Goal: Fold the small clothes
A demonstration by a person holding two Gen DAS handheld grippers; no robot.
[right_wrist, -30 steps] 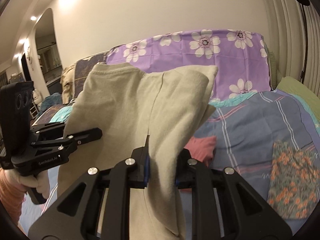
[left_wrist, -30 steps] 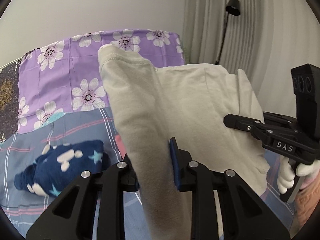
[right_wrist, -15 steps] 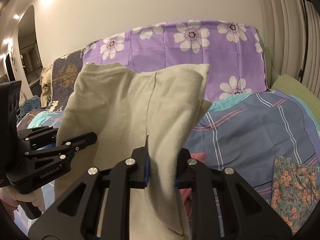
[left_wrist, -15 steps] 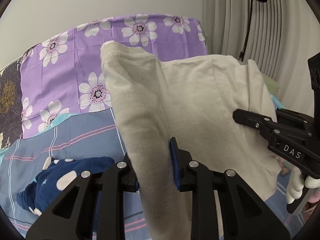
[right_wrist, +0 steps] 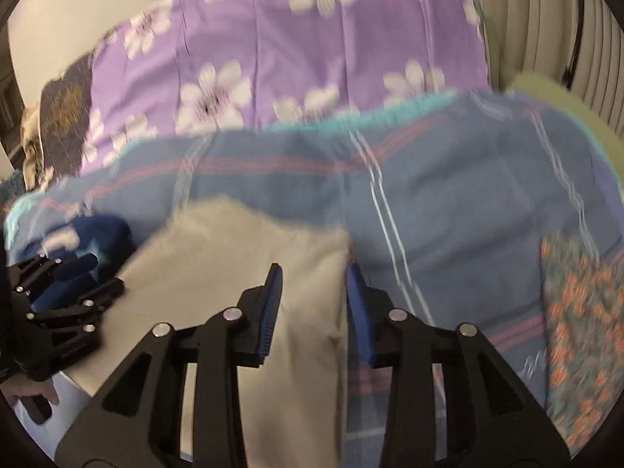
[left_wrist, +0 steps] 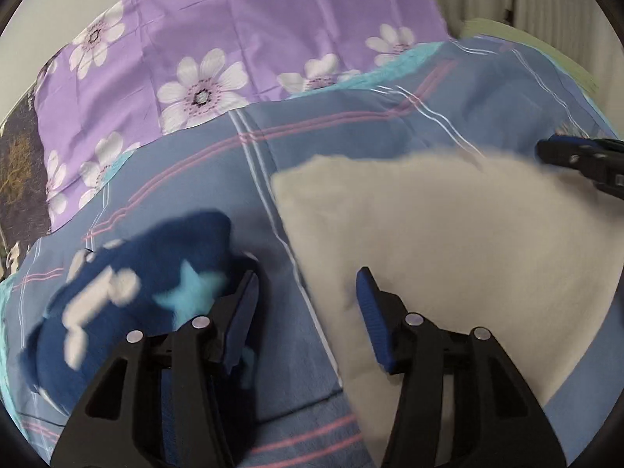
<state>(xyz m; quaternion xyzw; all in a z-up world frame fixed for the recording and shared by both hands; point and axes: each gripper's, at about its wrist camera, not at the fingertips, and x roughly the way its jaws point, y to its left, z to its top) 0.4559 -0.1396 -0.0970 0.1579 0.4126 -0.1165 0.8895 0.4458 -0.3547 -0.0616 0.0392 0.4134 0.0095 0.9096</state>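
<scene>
The beige garment [left_wrist: 448,241] lies flat on the blue striped bed cover [left_wrist: 343,136]. My left gripper [left_wrist: 306,288] is open, jaws wide apart over the garment's left edge, holding nothing. My right gripper [right_wrist: 314,284] is open over the garment's right edge [right_wrist: 249,257], holding nothing. The right gripper's tips show at the right of the left wrist view [left_wrist: 573,154]. The left gripper shows at the left of the right wrist view [right_wrist: 58,296]. Both views are blurred by motion.
A dark blue garment with white and cyan shapes [left_wrist: 128,280] lies just left of the beige one. A floral orange garment [right_wrist: 581,319] lies at the right. A purple flowered cover [left_wrist: 234,39] rises behind. Curtains [right_wrist: 546,19] hang at the right.
Both grippers lowered the hanging beige garment onto the bed and opened, letting it go. It now lies flat instead of hanging from the jaws.
</scene>
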